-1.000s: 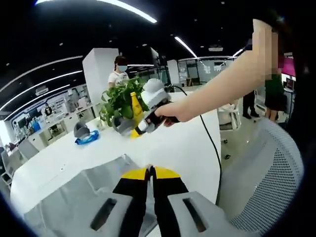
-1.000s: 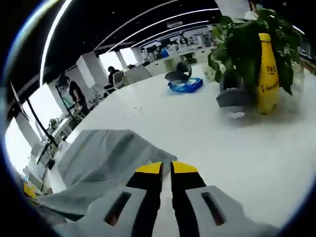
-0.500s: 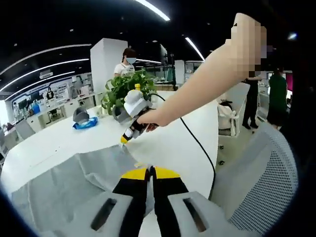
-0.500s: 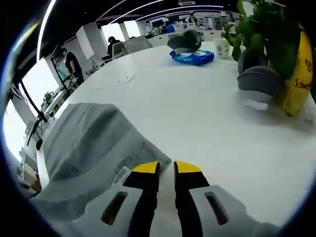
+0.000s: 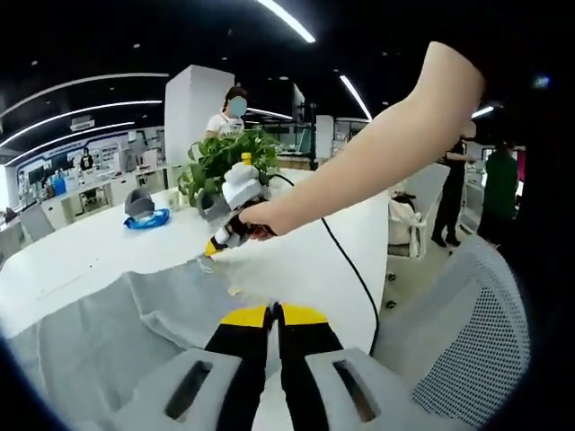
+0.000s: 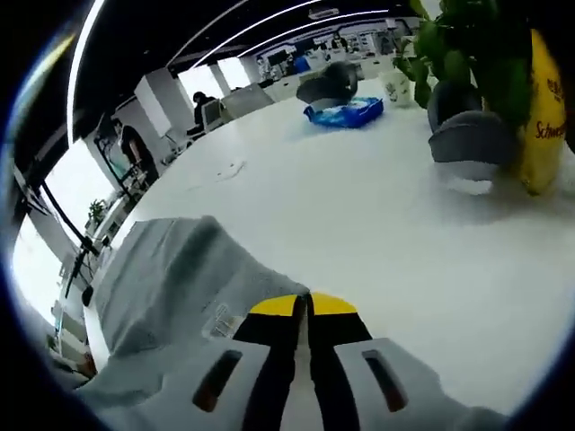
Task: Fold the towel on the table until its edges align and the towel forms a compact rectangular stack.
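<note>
The room was a big open-plan office with long strip lights (image 5: 287, 20) running across a dark ceiling, a thick white pillar (image 5: 202, 103), and rows of desks way in the back. A few people stood around: one in a white top by the pillar (image 5: 230, 112) and another off by the windows (image 6: 130, 148) in the right gripper view.

The table (image 6: 377, 224) was a large white one, smooth and glossy. The grey towel (image 5: 108, 328) lay spread over the near part of it, wrinkled, with one side partly lifted and folded over; in the right gripper view the towel (image 6: 175, 274) had a small label showing near the jaw tips. A white mesh office chair (image 5: 467, 350) sat just beside the table edge.

Farther back on the table was a leafy green plant (image 5: 220, 166), a yellow bottle (image 6: 544, 112) right next to it, a grey pot-like thing (image 6: 472, 144) beside that, and a blue package (image 6: 343, 111) well apart from the towel.

The left gripper (image 5: 274, 314) had its yellow-tipped jaws pressed together on the towel's near edge. The right gripper (image 6: 304, 307) was clamped down too, pinching the towel's far corner; in the left gripper view it was (image 5: 214, 250) held in a hand (image 5: 256, 220), with a black cable trailing off it.
</note>
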A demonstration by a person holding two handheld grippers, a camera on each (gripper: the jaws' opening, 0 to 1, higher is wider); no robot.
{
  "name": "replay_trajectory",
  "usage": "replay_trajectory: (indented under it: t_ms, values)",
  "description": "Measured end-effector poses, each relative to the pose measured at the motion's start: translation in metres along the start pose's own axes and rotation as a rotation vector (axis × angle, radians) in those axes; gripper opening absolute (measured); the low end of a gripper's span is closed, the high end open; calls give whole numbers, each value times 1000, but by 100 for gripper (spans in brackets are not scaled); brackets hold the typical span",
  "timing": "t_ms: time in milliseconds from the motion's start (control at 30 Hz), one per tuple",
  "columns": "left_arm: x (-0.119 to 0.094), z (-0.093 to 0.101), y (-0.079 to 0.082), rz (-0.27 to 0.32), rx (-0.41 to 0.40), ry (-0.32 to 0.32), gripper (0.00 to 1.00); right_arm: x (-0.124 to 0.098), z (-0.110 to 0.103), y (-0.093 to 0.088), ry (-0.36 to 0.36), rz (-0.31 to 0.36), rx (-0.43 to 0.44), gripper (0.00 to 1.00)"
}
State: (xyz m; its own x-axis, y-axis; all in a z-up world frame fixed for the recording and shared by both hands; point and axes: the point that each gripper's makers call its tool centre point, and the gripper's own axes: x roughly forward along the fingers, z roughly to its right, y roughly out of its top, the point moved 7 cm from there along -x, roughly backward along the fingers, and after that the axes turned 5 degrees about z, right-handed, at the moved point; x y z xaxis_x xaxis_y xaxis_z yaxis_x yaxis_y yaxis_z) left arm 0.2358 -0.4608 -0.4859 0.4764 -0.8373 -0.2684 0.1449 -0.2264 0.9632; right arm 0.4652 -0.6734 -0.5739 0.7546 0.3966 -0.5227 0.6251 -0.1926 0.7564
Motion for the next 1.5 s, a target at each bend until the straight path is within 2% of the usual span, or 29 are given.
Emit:
replay_trajectory:
  t_ms: [67, 167, 267, 333, 367, 400, 433, 567, 700, 833, 900, 967, 1000, 1133, 1267, 1500]
  values:
    - [0, 6, 6, 20, -31, -40, 3, -11, -1, 13, 16, 60, 18, 0]
    - [-3, 11, 12, 30, -27, -58, 3, -26, -7, 31, 60, 133, 57, 0]
    - [-5, 17, 20, 45, -14, -93, 3, -41, -13, 45, 87, 170, 44, 0]
    - [-6, 23, 26, 70, -31, -144, 3, -50, -17, 57, 135, 207, 66, 0]
    - [-7, 28, 31, 89, -43, -197, 3, -53, -18, 61, 159, 219, 86, 0]
    - [-7, 29, 34, 97, -46, -213, 3, -59, -19, 65, 193, 207, 126, 0]
    - [-7, 29, 37, 101, -38, -218, 3, -62, -18, 68, 201, 204, 119, 0]
    - [-6, 32, 53, 114, -9, -257, 3, -79, -23, 83, 190, 187, 22, 0]
    - [-4, 39, 70, 144, 7, -295, 3, -91, -27, 99, 215, 212, 37, 0]
    - [-2, 46, 84, 180, 19, -313, 3, -101, -35, 114, 232, 227, 13, 0]
    - [0, 48, 93, 232, -45, -334, 3, -105, -40, 121, 239, 230, -3, 0]
    - [1, 47, 99, 254, -111, -336, 3, -109, -44, 127, 245, 240, -10, 0]
    - [0, 45, 103, 263, -91, -333, 3, -110, -46, 130, 243, 243, -14, 0]
    - [-1, 46, 116, 298, -111, -335, 3, -117, -50, 143, 241, 254, -36, 0]
    - [-2, 47, 132, 356, -206, -362, 3, -123, -59, 155, 265, 270, -44, 0]
    - [3, 50, 150, 378, -161, -367, 3, -124, -70, 178, 292, 294, -70, 0]
